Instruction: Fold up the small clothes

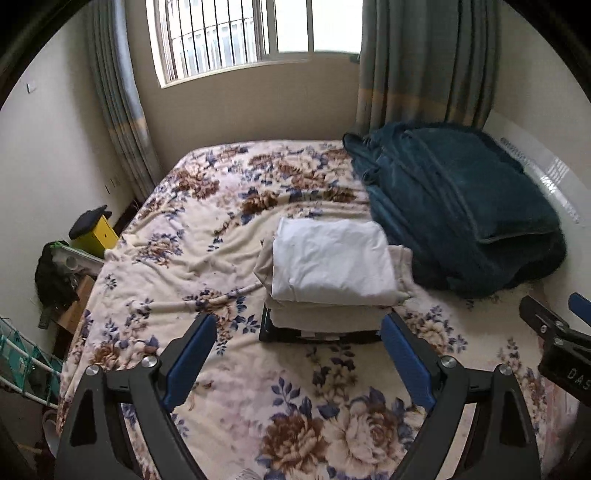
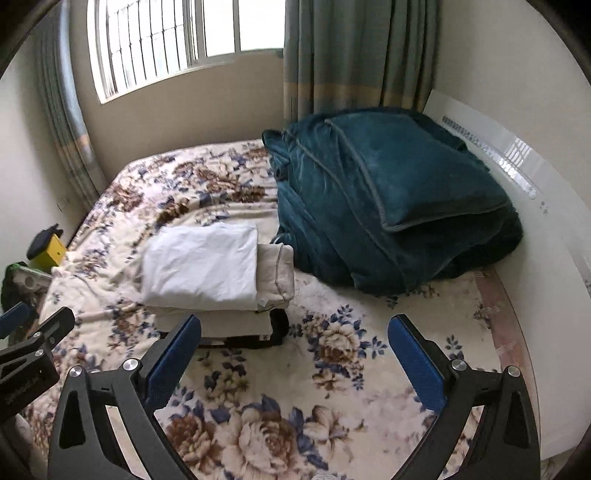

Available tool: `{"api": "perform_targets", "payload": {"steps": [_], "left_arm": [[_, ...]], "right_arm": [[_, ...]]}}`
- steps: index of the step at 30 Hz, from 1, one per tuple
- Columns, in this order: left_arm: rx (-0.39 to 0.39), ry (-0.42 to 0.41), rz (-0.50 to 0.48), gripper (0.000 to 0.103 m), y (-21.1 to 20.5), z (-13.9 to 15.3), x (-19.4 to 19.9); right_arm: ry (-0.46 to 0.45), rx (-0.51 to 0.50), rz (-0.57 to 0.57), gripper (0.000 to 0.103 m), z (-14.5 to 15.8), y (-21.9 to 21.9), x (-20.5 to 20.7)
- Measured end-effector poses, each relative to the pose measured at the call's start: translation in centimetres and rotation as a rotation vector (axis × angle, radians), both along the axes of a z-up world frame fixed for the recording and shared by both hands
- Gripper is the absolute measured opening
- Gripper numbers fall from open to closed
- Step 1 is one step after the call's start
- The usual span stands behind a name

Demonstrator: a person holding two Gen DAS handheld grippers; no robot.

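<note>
Stack of folded white and cream cotton clothes [image 1: 332, 269] lies ahead of us on the floral bedspread [image 1: 207, 236], nearer our left gripper [image 1: 299, 354], while right gripper [image 2: 295, 354] gapes equally wide, both empty.

A home bedroom. A bed under a cream floral blanket [image 1: 229, 387] fills the room; behind it hang grey-green curtains [image 1: 424, 62] beside a barred window [image 1: 236, 33]. A rumpled teal plush blanket [image 2: 388, 199] lies on the bed.

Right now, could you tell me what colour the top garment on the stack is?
White; the top garment shows best in the left wrist view.
</note>
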State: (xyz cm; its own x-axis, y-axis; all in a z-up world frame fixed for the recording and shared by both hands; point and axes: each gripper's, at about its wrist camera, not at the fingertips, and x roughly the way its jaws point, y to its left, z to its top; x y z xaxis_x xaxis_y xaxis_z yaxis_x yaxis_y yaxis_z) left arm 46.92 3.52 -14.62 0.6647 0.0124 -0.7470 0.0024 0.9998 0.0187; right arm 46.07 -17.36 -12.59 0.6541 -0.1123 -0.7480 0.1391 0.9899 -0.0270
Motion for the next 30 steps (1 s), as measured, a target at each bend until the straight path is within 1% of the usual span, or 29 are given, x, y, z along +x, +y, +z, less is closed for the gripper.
{"api": "perform_targets", "payload": {"steps": [3,8,11,16,19,22,27,28,30], "left_arm": [[0.012,-0.027,-0.004,0.091,-0.4,2.4,-3.4],[-0.008,-0.065,-0.004,0.091,-0.5,6.1,-8.3],[-0.021,-0.095,0.003,0.091,-0.4,8.4,-10.9],[-0.020,-0.134,0.022,0.091,-0.2,10.8,-13.8],[-0.020,-0.158,0.033,0.091,-0.3,11.9,-15.4],[-0.029,-0.163,0.036,0.091,-0.6,12.5,-16.9],[-0.027,-0.162,0.039,0.091,-1.0,12.5,-18.2],[-0.025,-0.157,0.037,0.097,-1.0,12.4,-18.2],[-0.019,-0.150,0.039,0.103,-1.1,12.3,-18.2]], "right_arm": [[-0.043,-0.008,0.011,0.102,3.4,-0.1,-4.0],[-0.091,-0.010,0.033,0.102,8.4,-0.2,-10.4],[-0.105,-0.011,0.049,0.102,10.4,-0.3,-13.4],[-0.140,-0.002,0.062,0.102,13.6,-0.8,-17.8],[-0.159,-0.002,0.073,0.102,15.2,-1.0,-19.2],[-0.169,0.004,0.093,0.102,16.5,-1.0,-20.4],[-0.185,-0.008,0.122,0.103,17.7,-0.6,-21.5],[-0.186,-0.011,0.128,0.103,17.7,-0.5,-21.4],[-0.197,-0.026,0.129,0.103,17.8,-0.4,-21.6]]}}
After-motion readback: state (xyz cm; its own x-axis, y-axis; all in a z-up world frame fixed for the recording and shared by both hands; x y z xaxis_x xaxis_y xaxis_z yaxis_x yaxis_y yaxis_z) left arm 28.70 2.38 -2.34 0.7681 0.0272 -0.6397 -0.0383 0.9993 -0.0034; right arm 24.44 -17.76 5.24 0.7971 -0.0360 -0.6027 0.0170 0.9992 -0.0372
